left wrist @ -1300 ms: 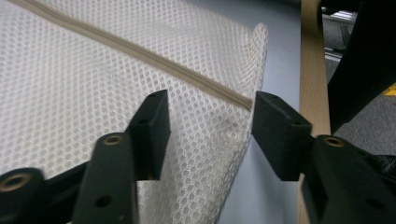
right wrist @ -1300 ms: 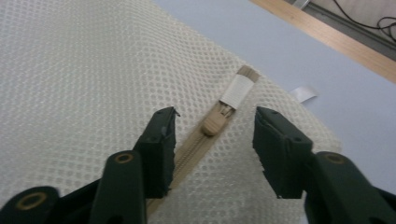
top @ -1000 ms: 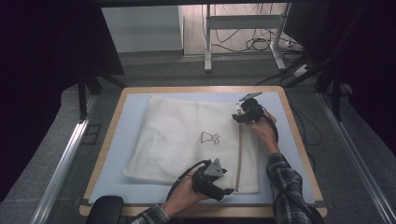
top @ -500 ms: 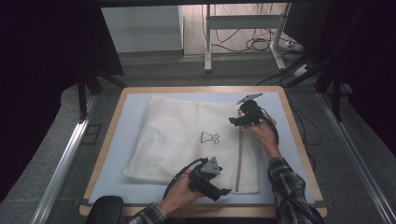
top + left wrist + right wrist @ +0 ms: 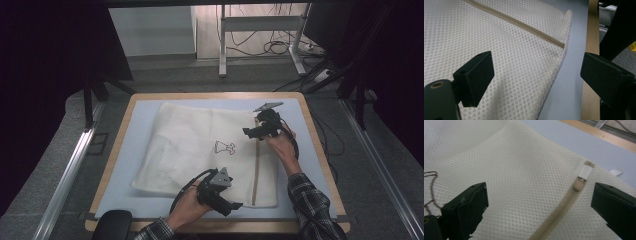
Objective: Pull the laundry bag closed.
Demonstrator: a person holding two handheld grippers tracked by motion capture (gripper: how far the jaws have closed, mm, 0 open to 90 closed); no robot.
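A cream mesh bag [image 5: 200, 150] lies flat on the blue mat, with a small dark drawing [image 5: 224, 147] near its middle and a beige zipper [image 5: 257, 170] running along its right side. My left gripper [image 5: 231, 206] hovers open over the bag's near right corner [image 5: 564, 50], jaws wide apart and empty. My right gripper [image 5: 252, 133] stands open above the zipper's far end, where the zipper pull [image 5: 578, 185] and a white tab [image 5: 586, 172] lie between its jaws.
The blue mat [image 5: 135, 155] covers a wooden-edged table [image 5: 320, 150]. Metal rails run along both sides of the table. Desk legs and cables stand on the floor beyond the far edge.
The left gripper has shifted slightly left and nearer along the bag's front edge. The right gripper has stayed over the zipper's far end.
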